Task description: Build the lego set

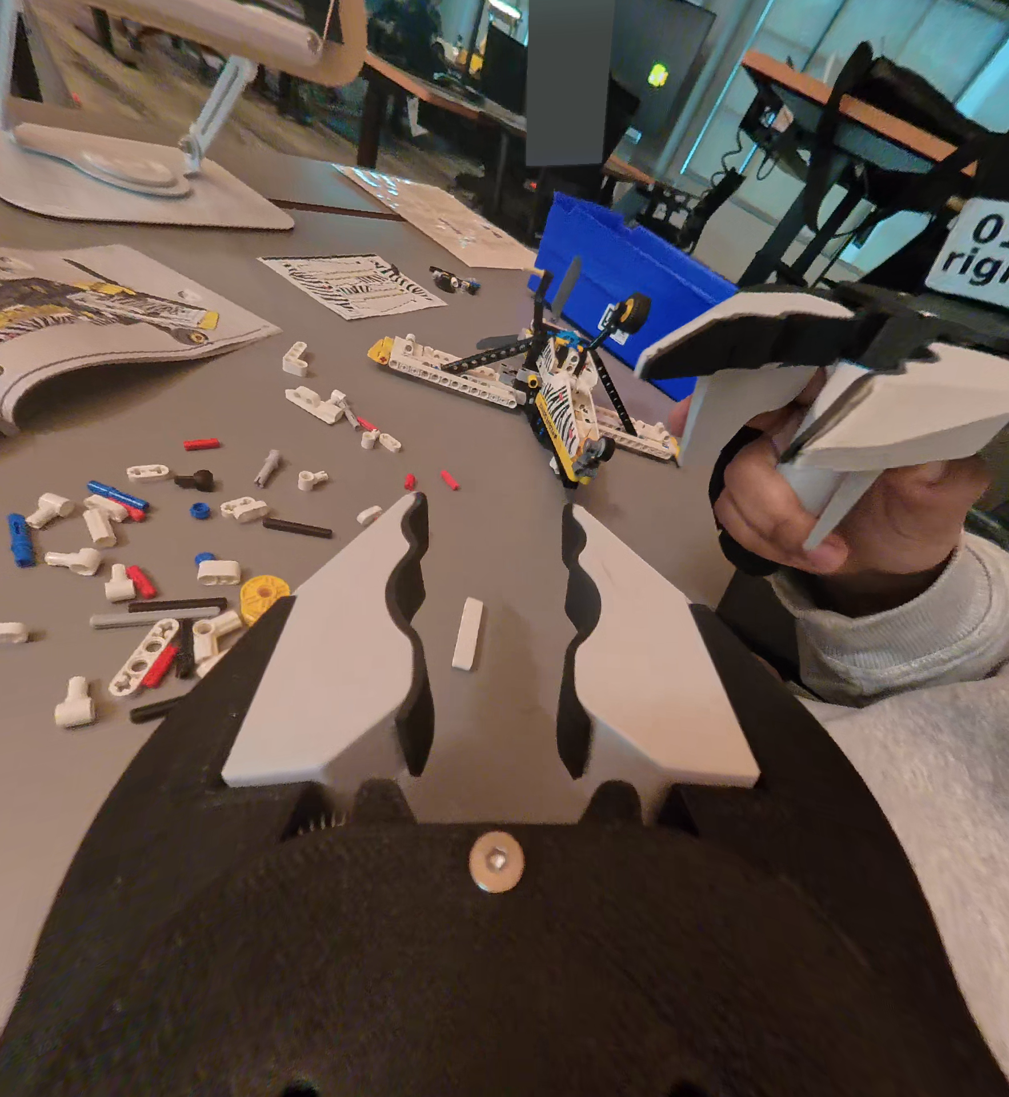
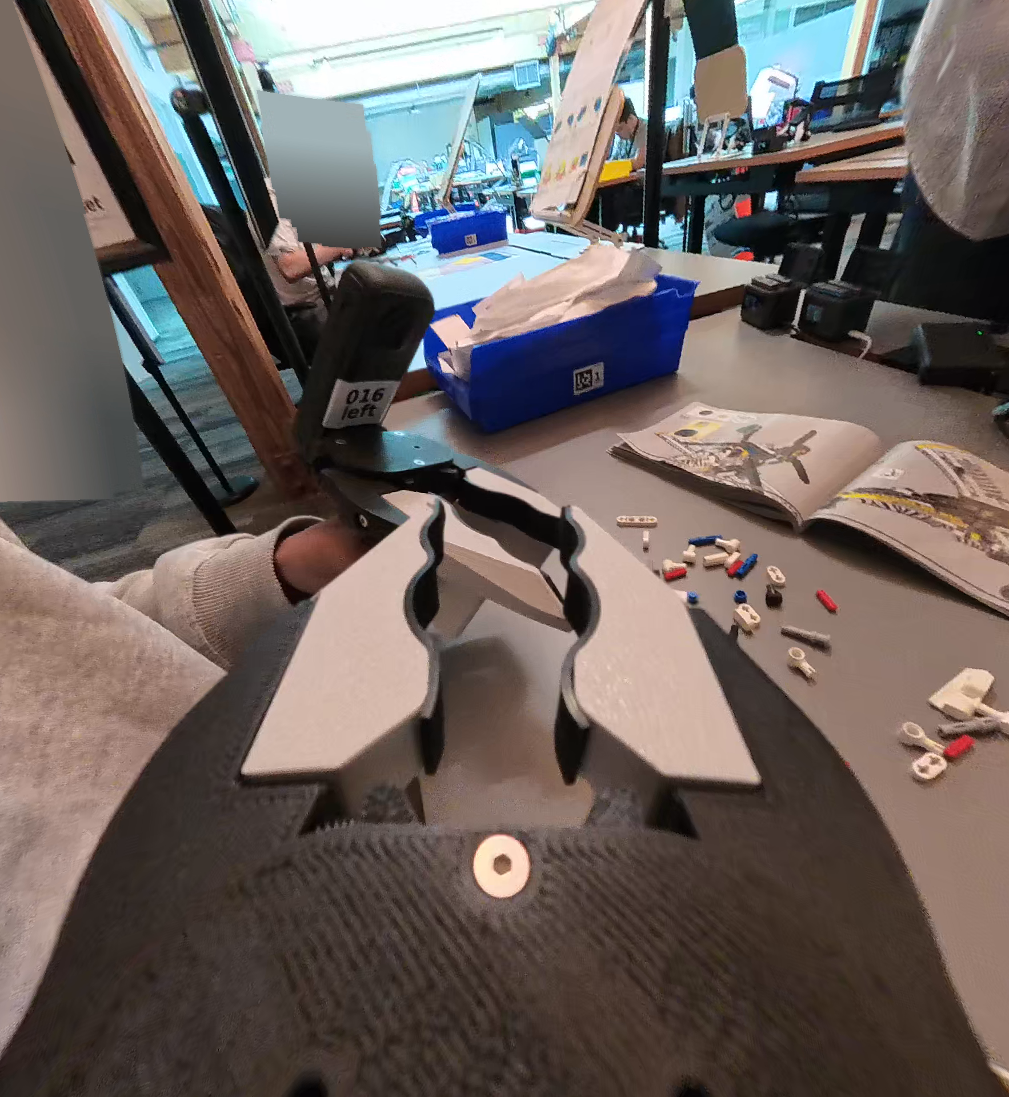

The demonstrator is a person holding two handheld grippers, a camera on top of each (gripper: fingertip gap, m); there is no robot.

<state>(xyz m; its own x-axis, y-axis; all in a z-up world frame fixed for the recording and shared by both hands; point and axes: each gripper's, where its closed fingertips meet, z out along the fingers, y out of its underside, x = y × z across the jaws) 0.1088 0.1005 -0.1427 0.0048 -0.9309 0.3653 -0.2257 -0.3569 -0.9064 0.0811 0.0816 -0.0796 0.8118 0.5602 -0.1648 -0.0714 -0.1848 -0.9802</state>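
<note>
In the left wrist view a partly built lego plane [image 1: 555, 392], white and yellow with zebra stripes, lies on the grey table [image 1: 324, 308] ahead. Several loose lego pieces [image 1: 134, 570] are scattered to the left. My left gripper [image 1: 495, 510] is open and empty, low over the table, with a small white lego beam [image 1: 467, 634] lying on the table between its fingers. The right gripper shows at the right [image 1: 745, 356], held up in a hand. In the right wrist view my right gripper [image 2: 502, 516] is open and empty, pointing at the left gripper [image 2: 472, 534]. Loose pieces [image 2: 745, 587] lie to the right.
An open instruction booklet [image 1: 86, 320] lies at the left and shows in the right wrist view [image 2: 846, 475]. A sticker sheet [image 1: 354, 285] lies behind the pieces. A blue bin [image 2: 561, 350] with white paper stands at the back, also in the left wrist view [image 1: 627, 285]. A stand base [image 1: 104, 172] is far left. From the left gripper's tips to the partly built lego plane [image 1: 555, 392] is close to 20 cm.
</note>
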